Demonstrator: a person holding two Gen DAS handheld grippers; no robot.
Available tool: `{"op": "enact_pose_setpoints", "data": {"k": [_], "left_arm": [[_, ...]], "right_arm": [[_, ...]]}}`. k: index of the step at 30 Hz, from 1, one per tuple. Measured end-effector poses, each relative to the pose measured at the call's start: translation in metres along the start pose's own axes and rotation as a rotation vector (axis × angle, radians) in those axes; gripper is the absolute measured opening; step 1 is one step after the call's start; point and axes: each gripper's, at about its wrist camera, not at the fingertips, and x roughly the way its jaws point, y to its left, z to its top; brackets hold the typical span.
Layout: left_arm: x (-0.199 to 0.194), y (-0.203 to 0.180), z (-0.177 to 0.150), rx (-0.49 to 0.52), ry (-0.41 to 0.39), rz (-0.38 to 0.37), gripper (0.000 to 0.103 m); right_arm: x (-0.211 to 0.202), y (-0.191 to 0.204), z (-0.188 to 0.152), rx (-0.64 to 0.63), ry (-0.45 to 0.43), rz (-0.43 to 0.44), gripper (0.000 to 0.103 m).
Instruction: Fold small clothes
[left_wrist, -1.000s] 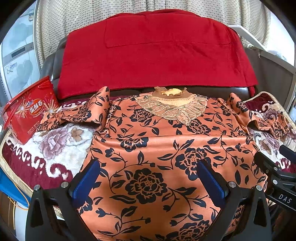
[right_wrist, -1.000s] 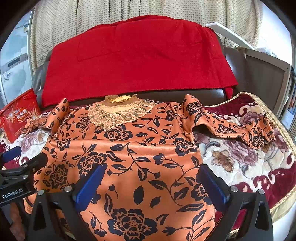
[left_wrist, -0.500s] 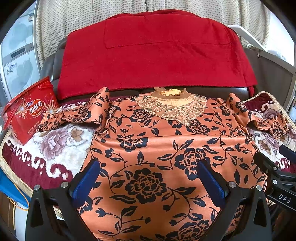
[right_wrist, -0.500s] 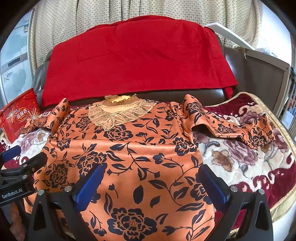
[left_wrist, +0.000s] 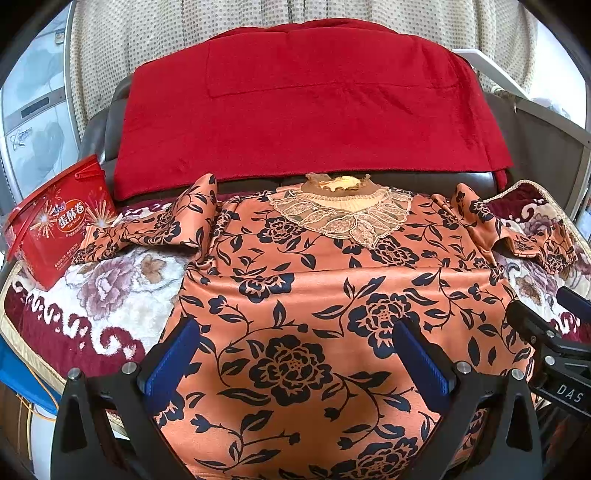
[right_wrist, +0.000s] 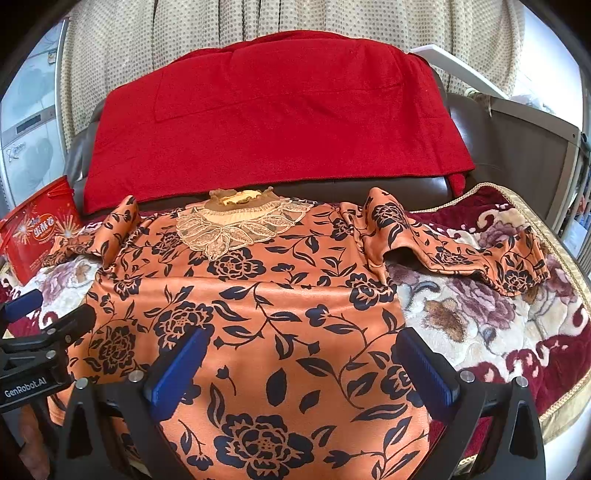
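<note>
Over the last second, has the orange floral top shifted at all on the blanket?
No. The orange floral top lies where it was: its left sleeve ends just as near the red box.

One orange floral blouse, two sleeves. One red blanket. One red tub. One floral plush cover. Two tools: left tool, right tool.

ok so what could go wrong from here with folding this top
The sleeves are already bunched and twisted, so folding them in could trap creases. The lace collar might snag on a finger. Both the left gripper and right gripper sit open over smooth fabric that may slide on the blanket.
</note>
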Motion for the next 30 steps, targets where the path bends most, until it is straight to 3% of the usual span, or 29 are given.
{"op": "enact_pose_setpoints", "data": {"k": [4,7,11,13,18,20,21,25,30], "left_arm": [[0.005,0.014,-0.002,-0.027,0.007,-0.010,0.103],[0.015,0.035,-0.005,-0.066,0.030,0.003,0.103],[0.032,0.071,-0.008,-0.124,0.059,0.052,0.103],[0.040,0.089,-0.008,-0.152,0.070,0.086,0.103],[0.056,0.117,-0.008,-0.205,0.089,0.126,0.103],[0.061,0.121,-0.007,-0.204,0.090,0.130,0.103],[0.063,0.123,-0.006,-0.200,0.085,0.134,0.103],[0.070,0.134,-0.004,-0.213,0.074,0.138,0.103],[0.076,0.152,-0.002,-0.234,0.056,0.142,0.103]], "right_arm": [[0.001,-0.013,-0.002,0.058,0.003,0.089,0.103],[0.004,-0.050,-0.006,0.206,0.007,0.204,0.103],[0.014,-0.139,-0.013,0.468,0.023,0.257,0.103],[0.017,-0.190,-0.016,0.595,-0.015,0.263,0.103],[0.043,-0.329,-0.025,0.922,-0.101,0.198,0.102],[0.060,-0.362,-0.025,0.990,-0.093,0.174,0.097],[0.071,-0.376,-0.024,1.012,-0.082,0.165,0.089],[0.111,-0.407,-0.016,1.061,-0.024,0.084,0.071],[0.141,-0.412,-0.002,1.039,-0.011,-0.031,0.070]]}}
